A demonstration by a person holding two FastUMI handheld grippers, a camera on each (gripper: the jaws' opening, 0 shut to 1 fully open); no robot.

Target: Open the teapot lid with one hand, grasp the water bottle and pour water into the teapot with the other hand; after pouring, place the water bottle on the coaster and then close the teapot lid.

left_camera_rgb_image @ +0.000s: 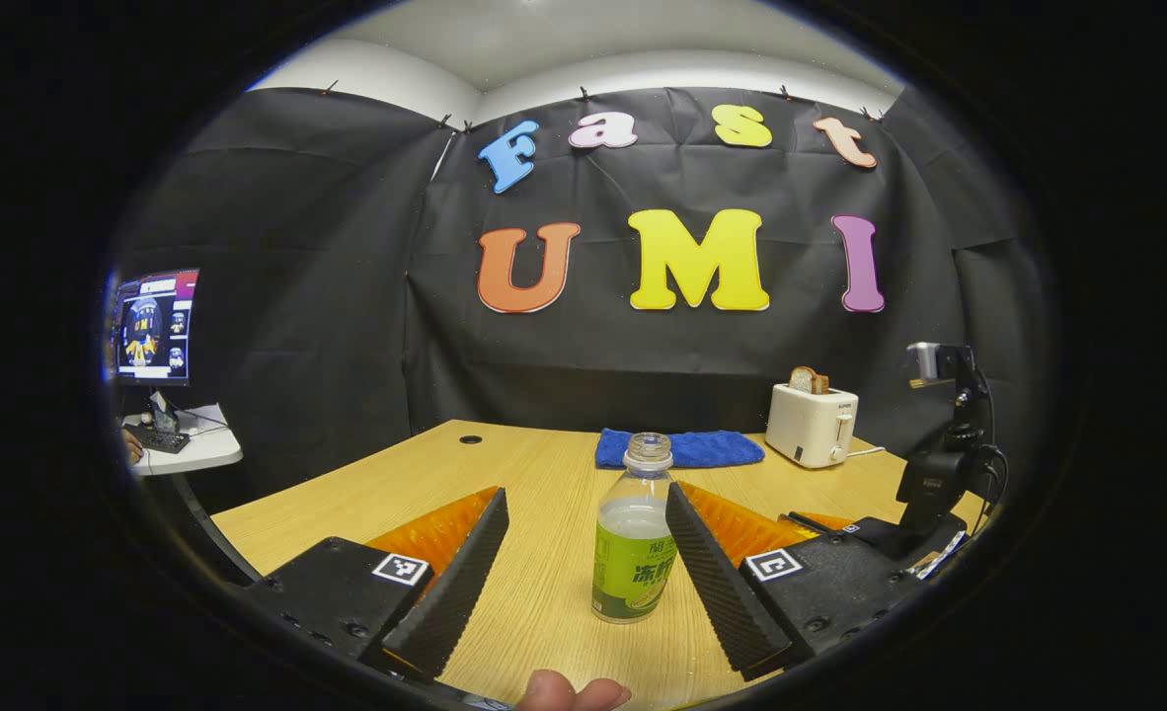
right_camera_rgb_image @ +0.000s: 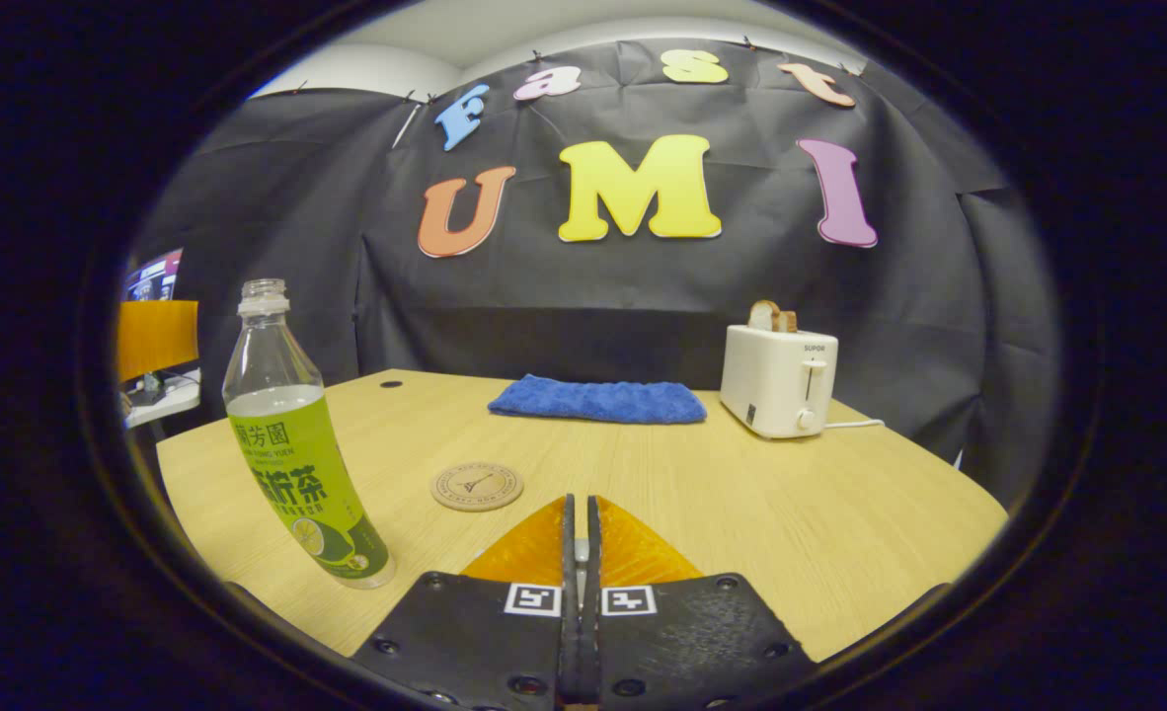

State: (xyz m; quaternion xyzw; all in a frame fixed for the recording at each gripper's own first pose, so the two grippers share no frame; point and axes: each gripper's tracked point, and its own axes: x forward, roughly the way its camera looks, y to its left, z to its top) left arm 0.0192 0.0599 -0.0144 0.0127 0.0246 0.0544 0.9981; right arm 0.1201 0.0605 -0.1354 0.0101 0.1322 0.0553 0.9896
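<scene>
Your left tool (left_camera_rgb_image: 583, 553) is spread wide, and the water bottle (left_camera_rgb_image: 634, 538) stands upright right between its fingers, closer to the right one; can't tell if that finger touches it. The bottle has no cap and is about half full. Your right tool (right_camera_rgb_image: 580, 538) is pinched together on nothing, low over the counter (right_camera_rgb_image: 761, 494). Just ahead of it, slightly left, lies the coaster (right_camera_rgb_image: 477, 486); the bottle stands off to its left. Farther back sit a blue towel (right_camera_rgb_image: 598, 400) and a toaster (right_camera_rgb_image: 779, 380).

Both views low over table (left_camera_rgb_image: 544, 464), facing back wall, sharing bottle (left_camera_rgb_image: 635, 538)
</scene>
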